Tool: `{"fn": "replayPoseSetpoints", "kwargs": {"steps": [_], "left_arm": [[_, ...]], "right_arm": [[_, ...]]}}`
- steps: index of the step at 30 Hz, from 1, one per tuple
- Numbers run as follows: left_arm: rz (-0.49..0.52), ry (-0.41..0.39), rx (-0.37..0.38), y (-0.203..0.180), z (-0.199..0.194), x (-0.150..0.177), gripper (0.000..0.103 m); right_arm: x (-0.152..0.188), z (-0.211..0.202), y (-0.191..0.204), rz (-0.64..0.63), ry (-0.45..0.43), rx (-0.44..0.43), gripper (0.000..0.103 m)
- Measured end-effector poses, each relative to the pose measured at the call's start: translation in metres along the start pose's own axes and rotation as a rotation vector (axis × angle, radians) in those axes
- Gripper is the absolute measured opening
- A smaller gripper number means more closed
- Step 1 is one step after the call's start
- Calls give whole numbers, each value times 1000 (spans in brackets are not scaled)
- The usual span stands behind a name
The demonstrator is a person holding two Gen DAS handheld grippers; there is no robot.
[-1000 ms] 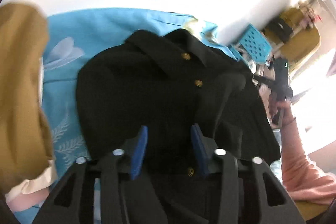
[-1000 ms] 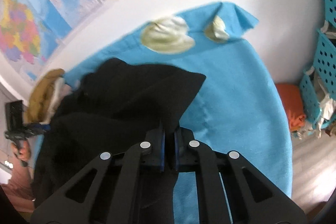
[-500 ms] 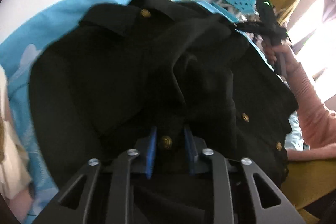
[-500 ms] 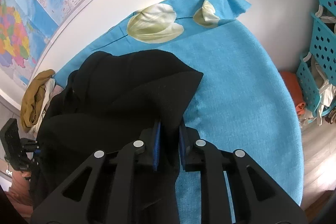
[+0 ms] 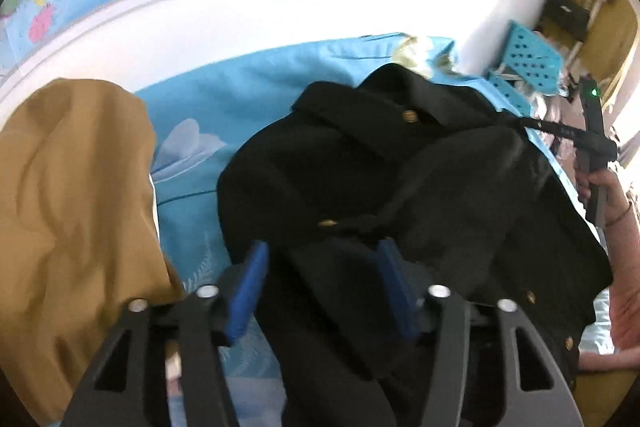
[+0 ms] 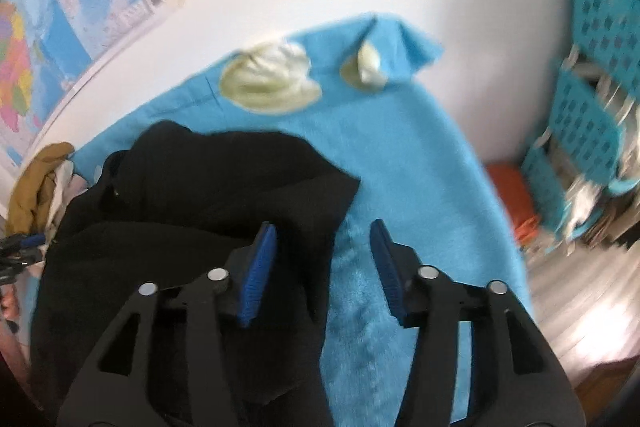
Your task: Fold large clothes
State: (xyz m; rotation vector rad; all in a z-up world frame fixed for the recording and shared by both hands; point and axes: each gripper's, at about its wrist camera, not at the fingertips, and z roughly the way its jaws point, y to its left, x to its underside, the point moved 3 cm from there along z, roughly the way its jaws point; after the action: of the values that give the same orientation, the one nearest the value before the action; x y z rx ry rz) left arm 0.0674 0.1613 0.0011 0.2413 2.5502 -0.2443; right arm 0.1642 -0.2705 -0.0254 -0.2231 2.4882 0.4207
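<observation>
Lying on blue sheet [image 6: 400,155] – black coat [image 5: 360,167], both tongs just opened, tan garment [image 5: 72,207] beside.

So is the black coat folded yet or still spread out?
Partly folded: the black coat lies on the blue bedspread with a sleeve across its front and one side doubled over, but still loose and bunched.

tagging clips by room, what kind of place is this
Probably a bedroom at home: a black coat lies on a blue floral bedsheet, a world map hangs on the wall, and teal plastic baskets stand beside.
</observation>
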Motion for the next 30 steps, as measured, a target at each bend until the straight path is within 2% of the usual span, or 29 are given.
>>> {"fn": "replayPoseSetpoints", "kwargs": {"steps": [2, 3, 5, 7, 11, 14, 16, 17, 18, 19, 21, 22, 23, 25, 28, 29, 30], "left_arm": [[10, -17, 13, -2, -8, 8, 64], [16, -26, 16, -9, -10, 11, 71], [28, -51, 23, -11, -20, 26, 74], [14, -43, 50, -15, -21, 41, 75], [-4, -9, 87, -15, -32, 83, 75], [-1, -5, 105, -15, -46, 113, 78], [-8, 9, 106, -15, -50, 132, 78], [-9, 17, 96, -15, -51, 140, 75], [-12, 23, 90, -14, -51, 146, 59], [-30, 39, 108, -9, -51, 153, 37], [-87, 34, 117, 5, -55, 159, 11], [-139, 12, 119, 18, -61, 159, 11], [-188, -23, 107, 32, -68, 160, 11], [-273, -63, 29, 58, -78, 160, 11], [-340, -65, -104, 84, -85, 166, 19], [-338, -50, -150, 87, -85, 168, 27], [-342, -28, -172, 89, -86, 170, 50]], "right_arm": [[-1, -17, 20, -57, -39, -23, 50], [0, -28, 41, -107, -52, -73, 50], [5, -37, 78, -204, -52, -133, 50], [19, -40, 132, -348, -29, -207, 50], [54, -26, 224, -558, 57, -368, 48], [75, -12, 270, -656, 94, -424, 48], [85, 0, 292, -690, 129, -454, 43], [89, 7, 301, -707, 144, -451, 42], [92, 16, 308, -725, 157, -432, 43], [93, 21, 310, -724, 172, -428, 43], [95, 28, 309, -698, 206, -423, 43], [95, 28, 306, -680, 216, -426, 42], [94, 26, 303, -672, 217, -421, 42], [97, 17, 301, -670, 211, -403, 43], [99, 0, 300, -658, 189, -395, 45], [100, -8, 302, -652, 185, -417, 45], [101, -15, 304, -653, 175, -429, 47]]}}
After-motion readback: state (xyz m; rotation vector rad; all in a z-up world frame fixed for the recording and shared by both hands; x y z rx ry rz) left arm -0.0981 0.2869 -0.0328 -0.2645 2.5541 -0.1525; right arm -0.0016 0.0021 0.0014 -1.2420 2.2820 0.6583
